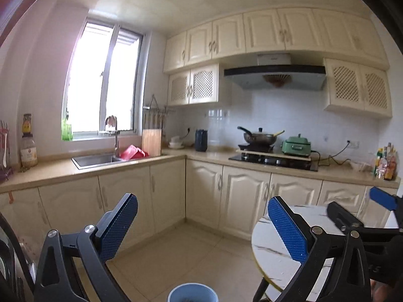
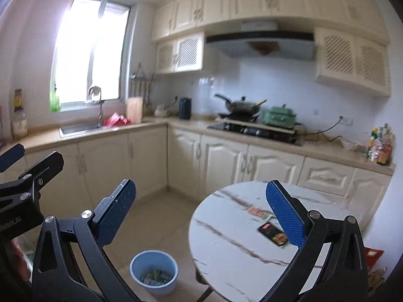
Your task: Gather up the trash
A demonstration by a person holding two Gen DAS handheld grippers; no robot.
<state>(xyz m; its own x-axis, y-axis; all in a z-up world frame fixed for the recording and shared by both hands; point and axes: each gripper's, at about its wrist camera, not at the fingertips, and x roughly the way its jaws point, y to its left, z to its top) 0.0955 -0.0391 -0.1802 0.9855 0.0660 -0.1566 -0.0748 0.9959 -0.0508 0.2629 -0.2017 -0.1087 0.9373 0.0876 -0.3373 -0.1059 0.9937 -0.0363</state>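
In the right wrist view, a black snack wrapper [image 2: 273, 234] and a red-and-white wrapper [image 2: 257, 211] lie on the round white marble table [image 2: 226, 246]. A light blue bin [image 2: 153, 274] stands on the floor left of the table, with some trash in it. My right gripper [image 2: 201, 215] is held high above the table and bin, open and empty. My left gripper [image 2: 27, 161] shows at the left edge. In the left wrist view, the left gripper [image 1: 204, 229] is open with nothing between its pads. The bin's rim [image 1: 192, 293] is below it, and the right gripper [image 1: 362, 207] is over the table [image 1: 272, 251].
Cream cabinets and an L-shaped counter [image 1: 176, 154] run along the far walls. They carry a sink [image 1: 95, 159], a hob with a wok [image 1: 259, 137], a green cooker [image 1: 296, 146] and bottles [image 1: 385, 162]. A red packet [image 2: 374, 254] lies beyond the table's right edge.
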